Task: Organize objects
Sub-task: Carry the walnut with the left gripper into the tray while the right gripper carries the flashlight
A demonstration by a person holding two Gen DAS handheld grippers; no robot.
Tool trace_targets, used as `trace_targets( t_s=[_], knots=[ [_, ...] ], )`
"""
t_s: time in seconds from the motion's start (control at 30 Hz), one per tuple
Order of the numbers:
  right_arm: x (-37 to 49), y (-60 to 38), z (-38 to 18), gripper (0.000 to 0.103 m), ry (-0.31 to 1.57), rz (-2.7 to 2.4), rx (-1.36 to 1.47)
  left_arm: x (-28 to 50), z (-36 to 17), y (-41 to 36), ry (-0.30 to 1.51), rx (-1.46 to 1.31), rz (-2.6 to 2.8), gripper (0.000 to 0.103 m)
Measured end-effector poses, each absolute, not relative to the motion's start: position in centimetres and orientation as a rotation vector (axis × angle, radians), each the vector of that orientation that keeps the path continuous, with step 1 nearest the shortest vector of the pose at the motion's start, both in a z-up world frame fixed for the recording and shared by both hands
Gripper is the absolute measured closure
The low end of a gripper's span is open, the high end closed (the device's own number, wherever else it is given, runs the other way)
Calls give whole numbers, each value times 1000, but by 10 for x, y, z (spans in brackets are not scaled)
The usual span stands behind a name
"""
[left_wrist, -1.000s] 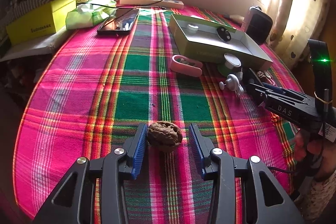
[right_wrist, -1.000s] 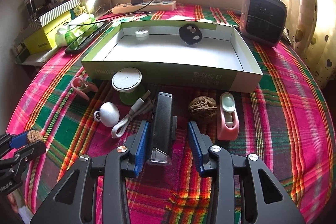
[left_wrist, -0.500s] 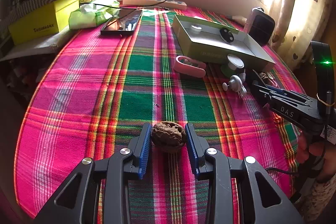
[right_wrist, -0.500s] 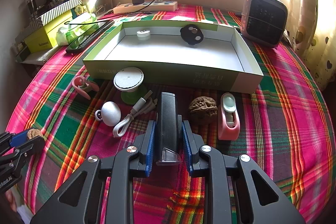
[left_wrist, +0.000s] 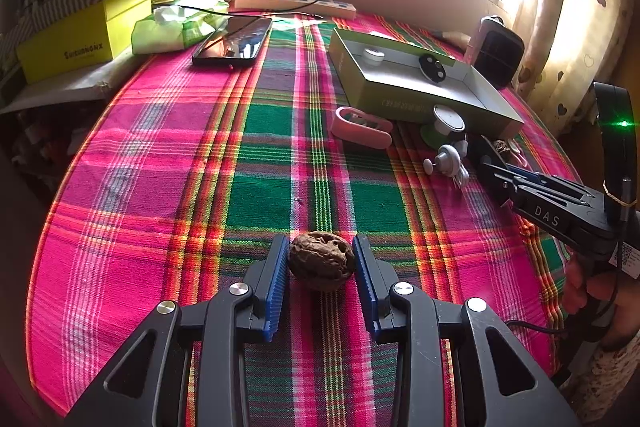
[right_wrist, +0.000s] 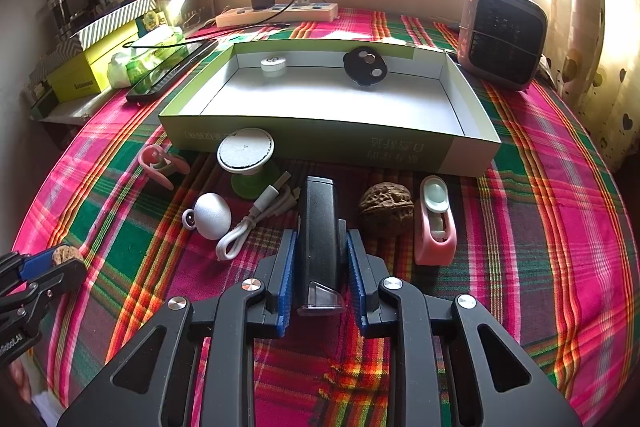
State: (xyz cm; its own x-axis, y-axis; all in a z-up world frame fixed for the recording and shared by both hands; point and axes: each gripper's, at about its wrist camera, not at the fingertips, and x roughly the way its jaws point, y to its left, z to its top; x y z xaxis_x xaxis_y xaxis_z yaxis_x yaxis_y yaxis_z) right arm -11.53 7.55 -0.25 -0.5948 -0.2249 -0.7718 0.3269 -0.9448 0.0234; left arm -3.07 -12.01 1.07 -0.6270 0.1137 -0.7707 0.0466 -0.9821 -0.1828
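While the left gripper (left_wrist: 322, 263) apparently pinches the rounded walnut (left_wrist: 321, 260), it may roll free; the right gripper (right_wrist: 321, 259) clamps the black case (right_wrist: 320, 227).

left gripper (left_wrist: 322, 285) with black angular plastic arms, ribbed blue finger pads (left_wrist: 276, 285), round silver screws, right gripper (right_wrist: 320, 277) built the same, white "das" lettering, a green light, a qr sticker, black cable, bare skin of the right hand (left_wrist: 588, 285)
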Motion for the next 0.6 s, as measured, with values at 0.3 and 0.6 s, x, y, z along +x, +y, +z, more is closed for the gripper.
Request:
trace_targets(
  t_s=[0.3, 0.6],
  knots=[
    [-111, 75, 2, 78, 172, -2546, 1188, -31, 15, -115, -275, -1319, 2791, 73],
    [-112, 76, 13, 78, 147, -2535, 1164, -43, 28, -105, -244, -1279, 2777, 73]
  ],
)
